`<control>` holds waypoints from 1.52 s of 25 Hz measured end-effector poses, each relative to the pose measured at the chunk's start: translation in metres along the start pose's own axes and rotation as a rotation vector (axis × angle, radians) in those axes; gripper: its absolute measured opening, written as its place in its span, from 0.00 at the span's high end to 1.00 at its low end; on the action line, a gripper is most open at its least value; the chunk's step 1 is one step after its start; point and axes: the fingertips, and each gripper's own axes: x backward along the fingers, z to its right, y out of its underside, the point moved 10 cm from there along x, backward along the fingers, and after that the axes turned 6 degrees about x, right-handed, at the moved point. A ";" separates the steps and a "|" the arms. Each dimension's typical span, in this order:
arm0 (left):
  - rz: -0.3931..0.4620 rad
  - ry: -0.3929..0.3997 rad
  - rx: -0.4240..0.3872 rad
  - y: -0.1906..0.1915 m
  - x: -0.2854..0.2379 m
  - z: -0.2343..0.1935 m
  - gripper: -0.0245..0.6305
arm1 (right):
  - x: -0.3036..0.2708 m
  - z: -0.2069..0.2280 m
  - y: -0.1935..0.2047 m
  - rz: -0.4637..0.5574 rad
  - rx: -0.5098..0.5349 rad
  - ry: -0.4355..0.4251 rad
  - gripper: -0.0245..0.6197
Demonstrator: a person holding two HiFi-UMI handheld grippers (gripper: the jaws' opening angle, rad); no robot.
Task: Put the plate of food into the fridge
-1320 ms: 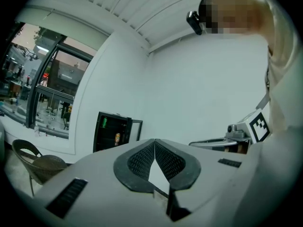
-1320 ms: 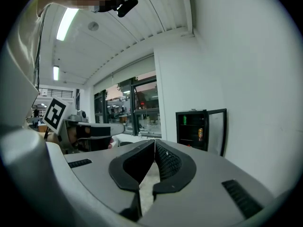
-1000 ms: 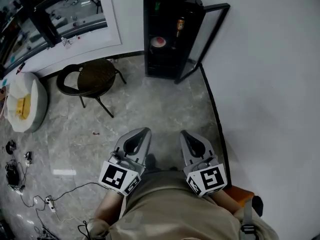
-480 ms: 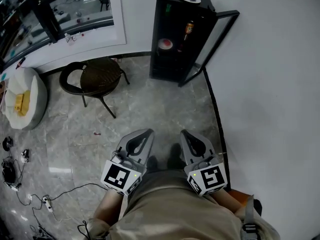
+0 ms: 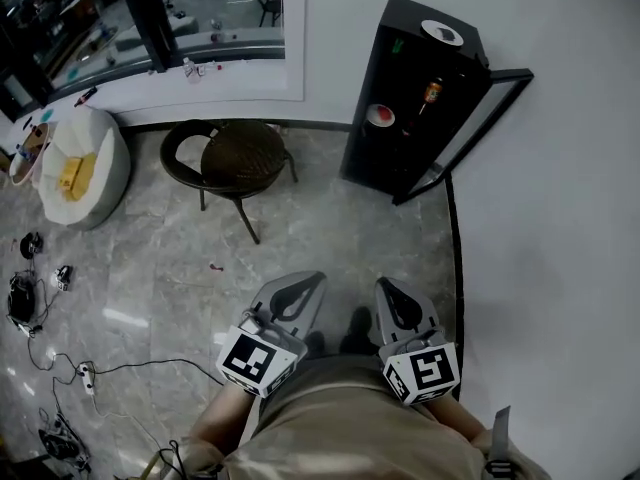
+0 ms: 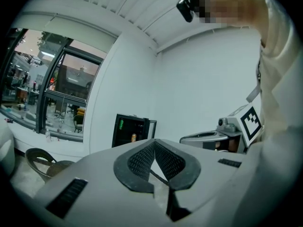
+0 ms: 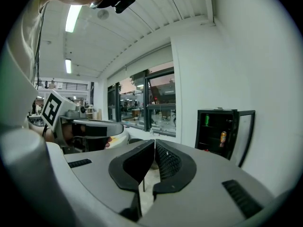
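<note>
- A grey marble floor (image 5: 330, 238) meets white walls; a long window with dark frames (image 5: 160, 13) runs along the far left wall above a white sill.
- A small black fridge (image 5: 420, 98) stands at the far right against the wall, its glass door (image 5: 480, 118) swung open to the right.
- Inside the fridge, the plate of food (image 5: 379, 116) sits on a middle shelf, round, with something red on it.
- An amber bottle or can (image 5: 432, 90) stands on the shelf above, to the plate's right, and a small green item (image 5: 397, 45) shows higher up.
- A round white disc (image 5: 441, 32) lies on the fridge's top.
- A dark wicker chair (image 5: 240, 158) with thin legs stands left of the fridge, near the sill.
- A white rounded mound (image 5: 90, 163) carrying yellow pieces sits at the far left.
- Black cables (image 5: 60, 368) trail across the floor at the near left.
- The left tongs (image 5: 308, 282) are closed with nothing between them and point toward the fridge, well short of it.
- The right tongs (image 5: 386, 288) are likewise closed and empty, just beside the left pair.
- A person in beige clothing (image 5: 350, 428) fills the near edge, holding both tools.
</note>
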 end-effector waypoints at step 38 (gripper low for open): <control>-0.077 -0.069 -0.127 -0.027 -0.207 0.066 0.95 | -0.013 0.227 0.044 0.016 -0.105 -0.048 0.93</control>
